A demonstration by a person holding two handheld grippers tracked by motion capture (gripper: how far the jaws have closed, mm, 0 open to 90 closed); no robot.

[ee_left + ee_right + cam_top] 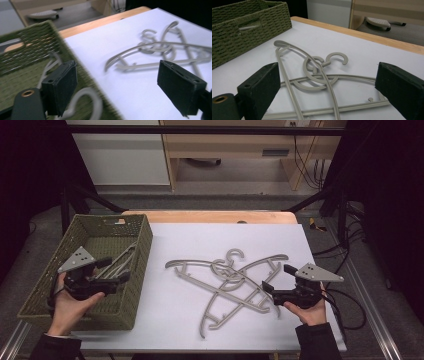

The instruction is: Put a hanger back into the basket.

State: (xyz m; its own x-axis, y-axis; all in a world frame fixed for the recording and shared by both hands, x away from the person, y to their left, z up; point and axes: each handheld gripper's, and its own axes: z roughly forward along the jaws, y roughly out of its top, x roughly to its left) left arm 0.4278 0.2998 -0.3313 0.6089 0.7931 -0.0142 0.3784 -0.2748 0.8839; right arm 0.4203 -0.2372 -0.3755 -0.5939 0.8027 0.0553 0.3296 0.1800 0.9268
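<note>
A tangle of grey plastic hangers (pixel 226 279) lies crossed on the white table top (pixel 200 240). At the left stands a green woven basket (pixel 145 240) with grey hangers (pixel 121 261) inside it. My left gripper (pixel 115 270) hovers over the basket's right side, open, with nothing between its jaws. In the left gripper view a hanger hook (pixel 93 96) lies below the left gripper (pixel 117 65), and the table hangers (pixel 150 47) lie beyond. My right gripper (pixel 278 278) stands open just right of the pile. In the right gripper view the right gripper (pixel 328 67) frames the hangers (pixel 317 75).
The white top sits on a wooden table whose far edge (pixel 210 215) shows behind it. The basket (pixel 249 15) has a slot handle in its end wall. Black frame bars and cables (pixel 345 250) run along the right side. A desk stands behind the table.
</note>
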